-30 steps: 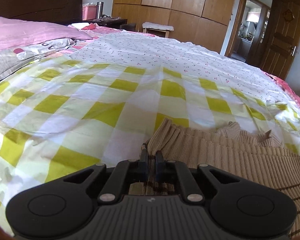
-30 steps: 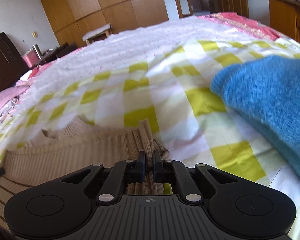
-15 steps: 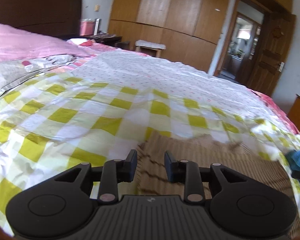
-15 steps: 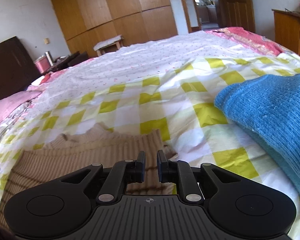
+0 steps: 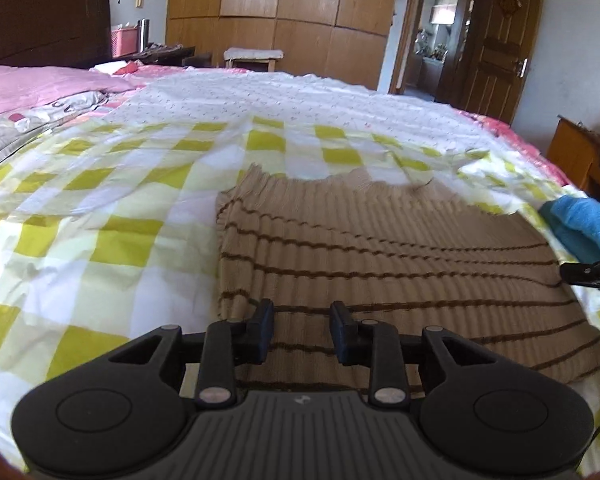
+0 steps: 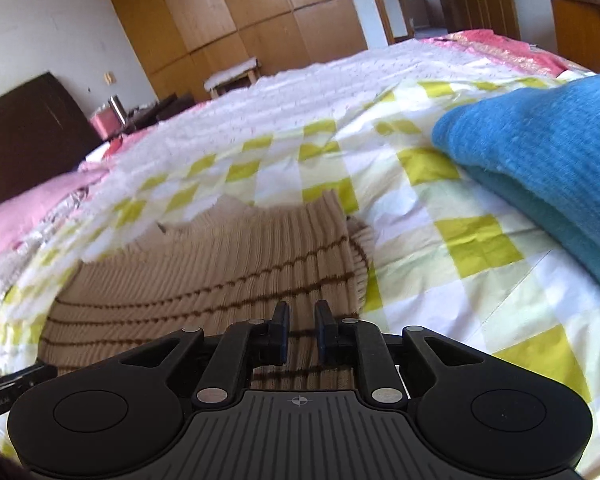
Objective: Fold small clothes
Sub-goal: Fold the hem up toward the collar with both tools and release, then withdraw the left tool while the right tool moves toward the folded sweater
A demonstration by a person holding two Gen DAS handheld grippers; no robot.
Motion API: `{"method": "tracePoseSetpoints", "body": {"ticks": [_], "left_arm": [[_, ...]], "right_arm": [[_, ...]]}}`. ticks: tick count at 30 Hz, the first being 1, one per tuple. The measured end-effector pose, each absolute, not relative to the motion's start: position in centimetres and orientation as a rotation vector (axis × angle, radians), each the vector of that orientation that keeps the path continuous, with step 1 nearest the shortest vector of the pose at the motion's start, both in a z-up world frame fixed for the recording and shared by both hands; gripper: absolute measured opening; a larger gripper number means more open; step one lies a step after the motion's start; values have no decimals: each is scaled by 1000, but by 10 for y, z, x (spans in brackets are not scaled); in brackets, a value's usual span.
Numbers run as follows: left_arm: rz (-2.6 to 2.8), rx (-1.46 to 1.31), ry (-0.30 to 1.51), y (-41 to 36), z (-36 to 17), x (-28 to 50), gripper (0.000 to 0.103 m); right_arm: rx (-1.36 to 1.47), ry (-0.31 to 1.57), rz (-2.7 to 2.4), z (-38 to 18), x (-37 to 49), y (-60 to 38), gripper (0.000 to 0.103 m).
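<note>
A beige ribbed sweater with thin brown stripes [image 5: 380,256] lies folded flat on the yellow-and-white checked sheet [image 5: 112,240]. My left gripper [image 5: 302,322] is open and empty, raised above the sweater's near left part. My right gripper [image 6: 300,320] is open with a narrower gap, empty, above the sweater's near right part [image 6: 236,264]. The right gripper's tip shows at the right edge of the left wrist view [image 5: 588,270]. A folded blue knit garment [image 6: 540,152] lies to the right of the sweater.
The bed carries a white dotted sheet [image 5: 300,96] beyond the checked one and pink bedding [image 5: 40,84] at the left. A wooden wardrobe [image 5: 280,12], a stool [image 5: 254,56] and a door [image 5: 496,40] stand beyond the bed. A wooden cabinet [image 6: 580,28] is at the right.
Both grippers have let go of the sweater edge, opened and drawn back and up. The sweater now lies flat, folded over on itself.
</note>
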State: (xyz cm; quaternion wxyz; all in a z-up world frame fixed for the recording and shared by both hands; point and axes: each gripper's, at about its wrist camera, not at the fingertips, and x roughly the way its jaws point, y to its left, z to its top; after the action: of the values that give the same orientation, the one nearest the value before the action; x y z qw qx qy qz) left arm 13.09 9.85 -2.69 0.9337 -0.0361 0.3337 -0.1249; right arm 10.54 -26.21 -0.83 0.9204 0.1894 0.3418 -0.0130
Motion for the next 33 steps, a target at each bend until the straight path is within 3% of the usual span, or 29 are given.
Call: {"method": "tracePoseSetpoints", "body": {"ticks": [7, 16, 28, 33], "left_arm": [[-287, 48, 755, 58, -39, 119, 36], [-241, 8, 782, 50, -31, 116, 36], [-435, 218, 637, -18, -14, 66, 37], [-547, 378, 576, -62, -26, 43, 44]], "right_arm": [[437, 770, -22, -27, 107, -279, 18], [469, 820, 9, -33, 108, -285, 24], [618, 846, 61, -26, 101, -310, 31], [710, 875, 105, -31, 103, -325, 39]]}}
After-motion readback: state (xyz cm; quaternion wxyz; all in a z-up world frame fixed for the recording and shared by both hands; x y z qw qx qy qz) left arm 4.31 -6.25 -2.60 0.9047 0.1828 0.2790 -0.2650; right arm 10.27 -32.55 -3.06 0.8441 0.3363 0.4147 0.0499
